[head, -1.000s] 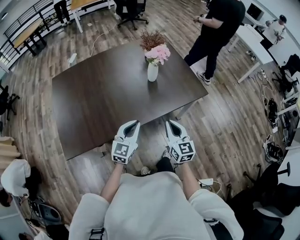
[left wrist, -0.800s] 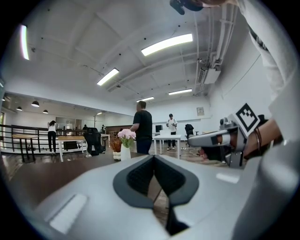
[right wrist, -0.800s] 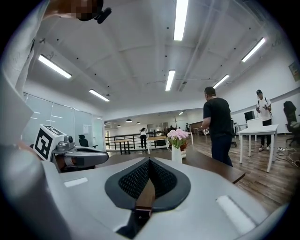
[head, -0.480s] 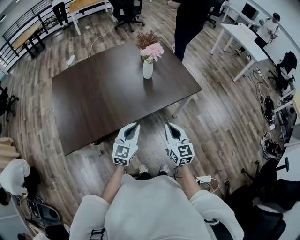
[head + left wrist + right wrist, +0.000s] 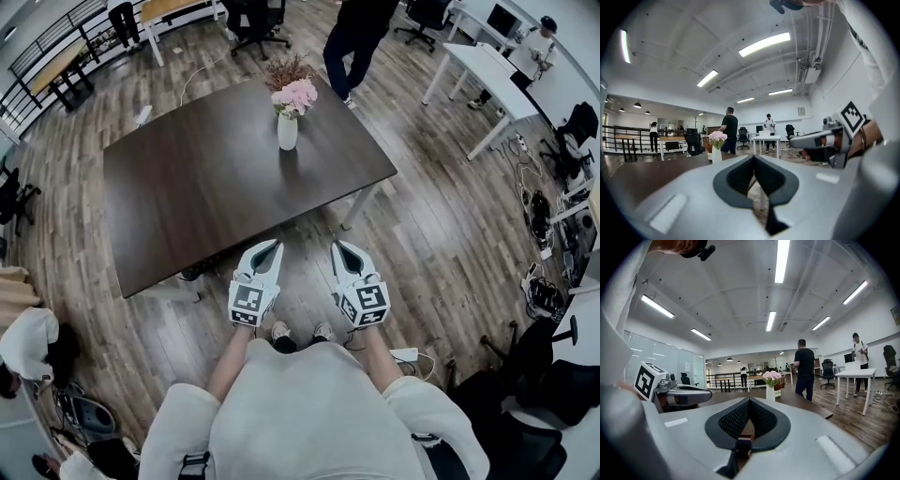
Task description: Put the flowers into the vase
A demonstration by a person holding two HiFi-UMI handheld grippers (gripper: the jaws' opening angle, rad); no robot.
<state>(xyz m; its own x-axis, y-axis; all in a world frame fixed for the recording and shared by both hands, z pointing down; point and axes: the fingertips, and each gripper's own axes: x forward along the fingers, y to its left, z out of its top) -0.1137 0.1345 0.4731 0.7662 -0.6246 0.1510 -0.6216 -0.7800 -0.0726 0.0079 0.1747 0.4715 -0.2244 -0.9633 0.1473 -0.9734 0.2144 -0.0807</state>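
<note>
Pink flowers (image 5: 294,94) standing upright in the white vase (image 5: 287,133), which rests near the far edge of the dark tabletop (image 5: 187,197); a brown dried bunch (image 5: 286,67) sits just behind the vase. Left hand-held gripper (image 5: 271,247) and right hand-held gripper (image 5: 338,247) are side by side over the wood floor (image 5: 441,234), short of the tabletop's near edge and well apart from the vase. Each has its jaws pressed together with nothing between them. A person in dark clothes (image 5: 354,37) stands beyond the tabletop, near a white desk (image 5: 487,75)
</note>
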